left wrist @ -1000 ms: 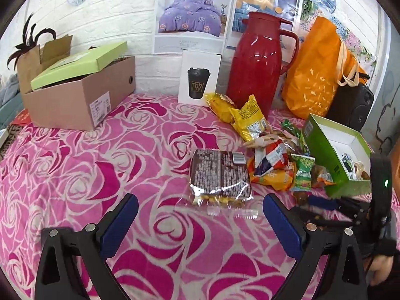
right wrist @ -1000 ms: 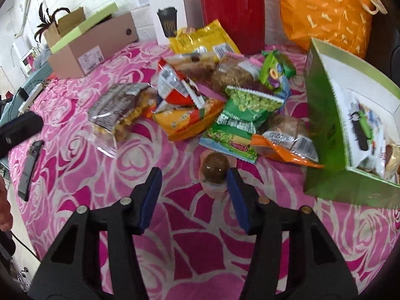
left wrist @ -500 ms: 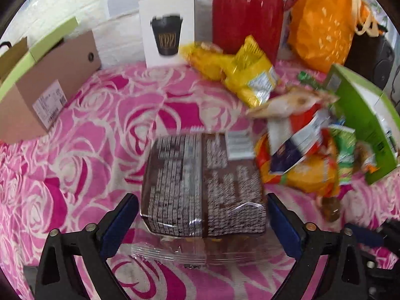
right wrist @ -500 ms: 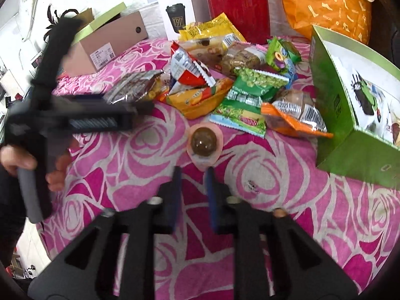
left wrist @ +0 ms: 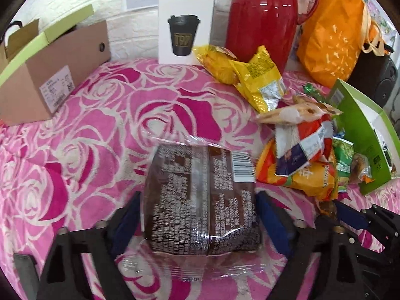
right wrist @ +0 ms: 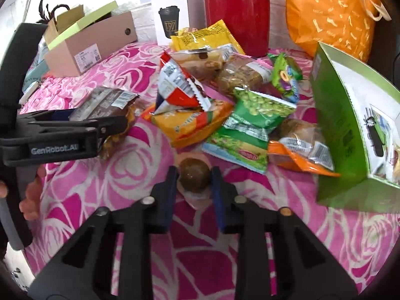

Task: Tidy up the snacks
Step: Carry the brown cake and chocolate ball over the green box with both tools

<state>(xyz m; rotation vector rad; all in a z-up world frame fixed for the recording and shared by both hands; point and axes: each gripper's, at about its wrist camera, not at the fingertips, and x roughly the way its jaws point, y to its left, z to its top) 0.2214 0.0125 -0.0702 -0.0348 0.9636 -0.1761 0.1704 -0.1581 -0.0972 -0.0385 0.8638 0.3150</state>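
Note:
A brown printed snack pack lies on the pink rose cloth, between the blue pads of my left gripper. The jaws are closing and the pads are right at the pack's two sides. In the right wrist view that gripper reaches in from the left, over the same pack. My right gripper is closing on a small round brown snack in a clear wrapper, with its pads against both sides. A green open box stands on its side at the right.
A pile of snack bags lies between the brown pack and the green box. Behind stand a red thermos, an orange bag, a white cup carton and a cardboard box. A hand holds the left tool.
My left gripper moved forward and down until the brown pack filled the gap, and its jaws narrowed. The right jaws narrowed, and the round snack that lay ahead of them now sits between the pads.

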